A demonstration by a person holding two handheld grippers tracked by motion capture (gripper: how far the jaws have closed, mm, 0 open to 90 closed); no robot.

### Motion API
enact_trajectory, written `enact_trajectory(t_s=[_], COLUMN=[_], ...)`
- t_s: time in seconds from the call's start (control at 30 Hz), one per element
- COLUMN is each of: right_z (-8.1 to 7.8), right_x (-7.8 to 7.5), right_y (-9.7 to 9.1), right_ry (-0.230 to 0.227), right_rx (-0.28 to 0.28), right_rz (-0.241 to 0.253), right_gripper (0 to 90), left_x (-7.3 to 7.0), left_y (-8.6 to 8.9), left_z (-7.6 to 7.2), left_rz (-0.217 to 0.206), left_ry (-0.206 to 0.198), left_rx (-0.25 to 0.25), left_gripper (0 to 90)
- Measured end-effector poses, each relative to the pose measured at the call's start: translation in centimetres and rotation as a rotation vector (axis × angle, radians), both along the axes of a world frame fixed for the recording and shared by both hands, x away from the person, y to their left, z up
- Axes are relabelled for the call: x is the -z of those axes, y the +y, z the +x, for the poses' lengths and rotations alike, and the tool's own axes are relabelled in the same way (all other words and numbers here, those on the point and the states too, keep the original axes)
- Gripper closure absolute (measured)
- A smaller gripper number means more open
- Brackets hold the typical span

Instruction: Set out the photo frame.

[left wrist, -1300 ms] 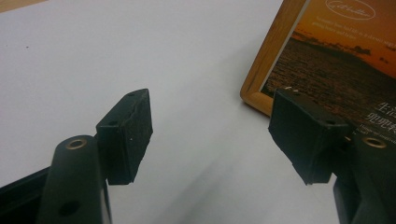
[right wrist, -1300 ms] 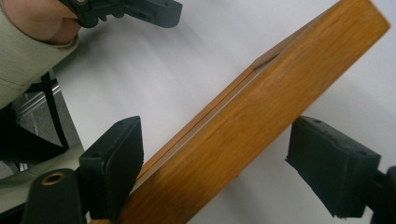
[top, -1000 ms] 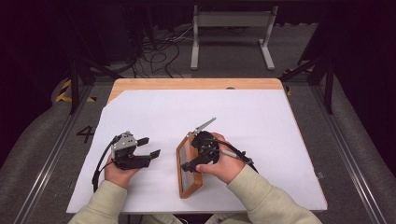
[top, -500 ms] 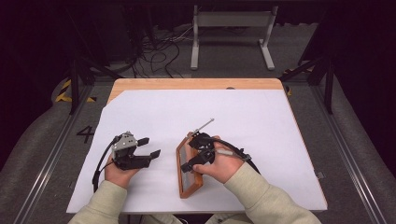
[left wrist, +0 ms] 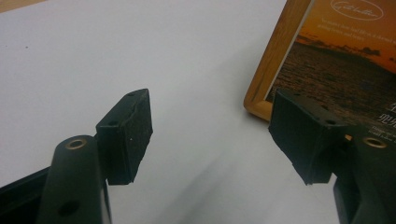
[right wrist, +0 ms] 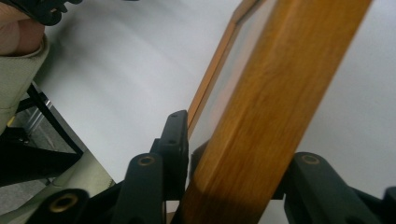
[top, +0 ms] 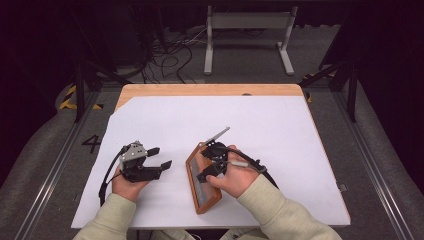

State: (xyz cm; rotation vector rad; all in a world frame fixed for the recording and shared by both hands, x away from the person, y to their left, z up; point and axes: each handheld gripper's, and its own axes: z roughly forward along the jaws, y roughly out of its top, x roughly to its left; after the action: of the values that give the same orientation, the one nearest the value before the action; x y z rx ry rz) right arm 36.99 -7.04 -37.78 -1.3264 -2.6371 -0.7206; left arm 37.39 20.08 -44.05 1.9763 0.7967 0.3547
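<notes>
Wooden picture frame (top: pixel 202 184) is gripped by its edge in the right gripper (top: pixel 209 162), near the table's (top: pixel 210 91) front; its lower corner is hidden by the hand. A sunset photo (left wrist: pixel 345 70) is held inside, cut off in the left gripper view. Left gripper (top: pixel 159 158) jaws are spread wide, empty, just beside the frame.

Dark room, grey floor (top: pixel 60 145), metal stand (top: pixel 248 22)

I see black jaws on both grippers, a white sheet (top: pixel 280 130) over the tan wood table (top: pixel 210 90), and a honey-brown frame (top: pixel 192 167) holding an orange-and-dark print (left wrist: pixel 345 70), probably a sunset.
</notes>
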Motion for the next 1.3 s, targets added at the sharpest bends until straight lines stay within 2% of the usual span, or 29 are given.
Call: enact_trajectory(t_s=[0.07, 0.17, 0.33, 0.5, 0.8, 0.83, 0.87, 0.93, 1.13, 1.3], right_z=[0.1, 0.2, 0.0, -0.4, 0.6, 0.6, 1.0, 1.1, 2.5, 3.4], right_x=[-0.1, -0.2, -0.9, -2.2, -5.4, -5.4, -6.0, -6.2, -7.2, -7.7], right_y=[-0.2, -0.4, -0.4, -0.7, -2.4, -2.4, -2.7, -2.9, -3.8, -4.2], right_ry=[0.01, 0.036, 0.043, -0.032, -0.118, -0.118, -0.139, -0.146, -0.19, -0.239], right_rx=[-0.002, -0.008, -0.033, -0.064, -0.161, -0.161, -0.204, -0.22, -0.395, -0.515], right_rz=[0.004, 0.052, 0.077, 0.03, -0.023, -0.023, -0.041, -0.048, -0.093, -0.169], right_gripper=[67.0, 70.5, 75.1, 75.4, 75.3, 75.3, 75.3, 75.3, 75.3, 75.3], left_x=[0.0, 0.0, 0.0, 0.0, 0.1, 0.1, 0.1, 0.1, 0.1, 0.1], left_y=[0.0, 0.0, 0.1, 0.0, 0.0, 0.0, 0.0, 0.0, 0.1, 0.1], left_z=[0.1, 0.1, 0.1, 0.0, 0.1, 0.1, 0.1, 0.1, 0.1, 0.1], left_rz=[0.005, 0.007, 0.003, 0.001, 0.008, 0.008, 0.008, 0.008, 0.012, 0.011], left_ry=[-0.004, -0.005, -0.002, -0.001, 0.0, 0.0, 0.0, -0.001, -0.001, -0.002], left_rx=[0.005, 0.006, 0.005, 0.004, -0.001, -0.001, -0.001, -0.001, -0.001, -0.004], left_gripper=[30.4, 30.3, 30.3, 30.4, 30.4, 30.4, 30.4, 30.4, 30.5, 30.5])
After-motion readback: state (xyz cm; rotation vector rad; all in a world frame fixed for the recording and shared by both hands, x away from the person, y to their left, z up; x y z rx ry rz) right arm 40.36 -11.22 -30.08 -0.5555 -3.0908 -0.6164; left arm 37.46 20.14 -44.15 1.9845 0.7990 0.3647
